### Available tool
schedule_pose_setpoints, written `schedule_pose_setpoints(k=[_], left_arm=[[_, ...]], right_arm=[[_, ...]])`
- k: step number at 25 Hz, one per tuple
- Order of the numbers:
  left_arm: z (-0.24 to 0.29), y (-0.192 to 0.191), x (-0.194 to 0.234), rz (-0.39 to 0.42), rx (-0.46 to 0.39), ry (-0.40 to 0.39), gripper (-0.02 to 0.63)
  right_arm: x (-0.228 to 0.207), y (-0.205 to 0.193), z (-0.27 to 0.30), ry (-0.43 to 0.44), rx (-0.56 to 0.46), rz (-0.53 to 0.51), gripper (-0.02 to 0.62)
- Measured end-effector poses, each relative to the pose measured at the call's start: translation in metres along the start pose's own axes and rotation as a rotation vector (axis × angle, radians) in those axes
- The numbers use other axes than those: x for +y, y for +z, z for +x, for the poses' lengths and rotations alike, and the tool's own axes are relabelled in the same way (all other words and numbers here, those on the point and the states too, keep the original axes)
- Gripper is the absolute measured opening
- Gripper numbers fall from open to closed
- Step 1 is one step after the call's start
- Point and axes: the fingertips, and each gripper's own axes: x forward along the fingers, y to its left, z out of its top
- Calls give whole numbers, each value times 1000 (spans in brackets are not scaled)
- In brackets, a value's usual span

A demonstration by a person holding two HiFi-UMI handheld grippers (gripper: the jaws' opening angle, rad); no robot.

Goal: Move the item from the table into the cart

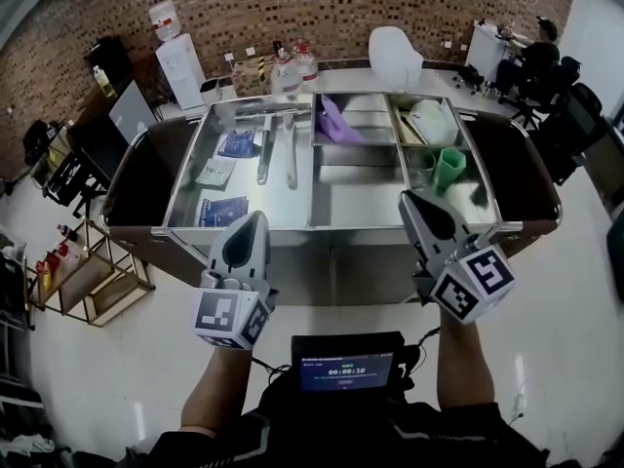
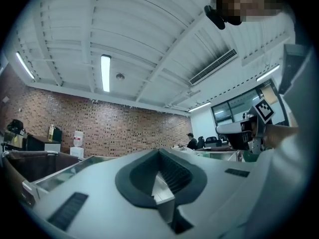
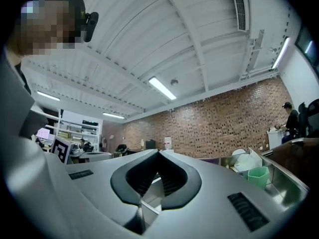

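A stainless steel cart (image 1: pixel 322 228) with several compartments stands right in front of me. It holds a green cup (image 1: pixel 449 169), a purple bag (image 1: pixel 336 123), blue packets (image 1: pixel 222 211) and long metal utensils (image 1: pixel 278 149). My left gripper (image 1: pixel 255 218) hovers at the cart's near rim on the left, its jaws shut with nothing between them (image 2: pixel 159 151). Over the near rim on the right, my right gripper (image 1: pixel 408 199) is also shut and empty (image 3: pixel 159 152). The green cup (image 3: pixel 258 176) shows to its right in the right gripper view.
Beyond the cart are a grey table (image 1: pixel 370 78), a white chair (image 1: pixel 395 55) and a water dispenser (image 1: pixel 175 57). A wooden shelf (image 1: pixel 93 279) stands at the left. At the far right a person (image 1: pixel 534 58) sits at a desk with office chairs (image 1: pixel 575 115).
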Motion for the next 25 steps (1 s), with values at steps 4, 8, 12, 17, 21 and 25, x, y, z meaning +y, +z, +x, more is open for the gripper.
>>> schedule_pose_setpoints(k=[4,8,12,17,21,25], left_arm=[[-12,-5,5,-10,0,-36,0],[-22,-11,15,-1,15,-42,0],[-26,-16,17,-25,27,-50,0],[-27,-19,15,-27,31,-61,0],[-26,-19,14,-31,33,-66,0],[-27,-20,11,-30,33,-75,0]], right_arm=[[6,-7,-1,-44,-9,8,3],[13,-23,4,-64,21,-33,3],[22,-32,2,-66,21,-49,3],[24,-34,-2,-79,19,-45,3],[24,-33,-4,-87,18,-43,3],[24,-34,-6,-94,21,-51,3]])
